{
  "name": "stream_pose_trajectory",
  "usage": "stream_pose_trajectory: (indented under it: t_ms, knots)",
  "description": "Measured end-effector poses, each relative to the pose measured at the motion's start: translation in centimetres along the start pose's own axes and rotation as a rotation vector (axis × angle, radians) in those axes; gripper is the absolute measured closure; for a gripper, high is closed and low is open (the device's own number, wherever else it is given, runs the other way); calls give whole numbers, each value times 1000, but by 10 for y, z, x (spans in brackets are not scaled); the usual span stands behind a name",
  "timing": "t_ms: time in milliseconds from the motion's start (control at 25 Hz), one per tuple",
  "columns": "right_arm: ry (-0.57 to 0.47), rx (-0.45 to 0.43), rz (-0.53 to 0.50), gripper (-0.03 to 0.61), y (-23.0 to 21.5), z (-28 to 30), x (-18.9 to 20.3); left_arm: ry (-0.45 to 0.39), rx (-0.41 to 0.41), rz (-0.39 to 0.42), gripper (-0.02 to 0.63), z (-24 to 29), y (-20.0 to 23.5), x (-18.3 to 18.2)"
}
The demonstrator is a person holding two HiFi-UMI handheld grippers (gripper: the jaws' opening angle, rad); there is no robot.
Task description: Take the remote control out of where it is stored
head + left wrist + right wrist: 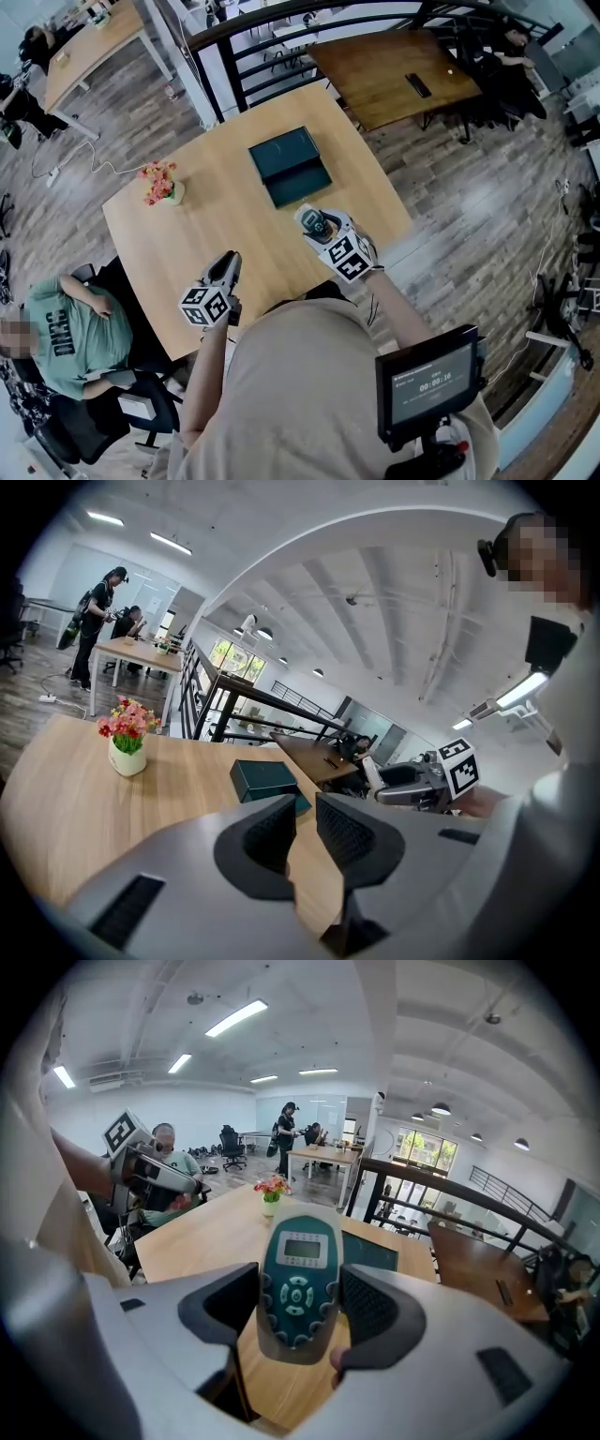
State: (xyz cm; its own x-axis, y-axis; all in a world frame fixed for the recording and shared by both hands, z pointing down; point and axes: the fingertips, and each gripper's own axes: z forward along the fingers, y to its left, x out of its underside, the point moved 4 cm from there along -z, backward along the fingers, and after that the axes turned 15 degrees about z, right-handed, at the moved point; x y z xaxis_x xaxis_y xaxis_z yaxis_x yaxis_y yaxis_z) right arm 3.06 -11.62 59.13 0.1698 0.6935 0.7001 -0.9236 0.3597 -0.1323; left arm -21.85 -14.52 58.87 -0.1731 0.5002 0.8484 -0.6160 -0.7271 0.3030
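Observation:
A grey remote control (298,1283) with a teal face and a small screen stands upright between the jaws of my right gripper (300,1288), which is shut on its sides. In the head view that gripper (322,232) holds the remote control (315,222) above the light wooden table (234,216), just in front of a dark green box (289,164). The box (373,1251) shows behind the remote. My left gripper (230,262) hovers near the table's front edge. Its jaws (306,810) stand a narrow gap apart with nothing between them.
A small pot of pink and red flowers (161,184) stands on the table's left side. A person in a green shirt (70,323) sits at the left corner. A darker table (394,75) and a black railing (281,28) lie beyond the far edge.

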Motion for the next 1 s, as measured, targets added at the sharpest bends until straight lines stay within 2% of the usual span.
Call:
stream_pose_trajectory:
  t_ms: [440, 1000]
  knots:
    - [137, -85, -14, 295, -11, 51, 45, 68, -53, -30, 541, 12, -4, 26]
    - [280, -168, -33, 295, -36, 121, 101, 109, -162, -89, 541, 30, 0, 60]
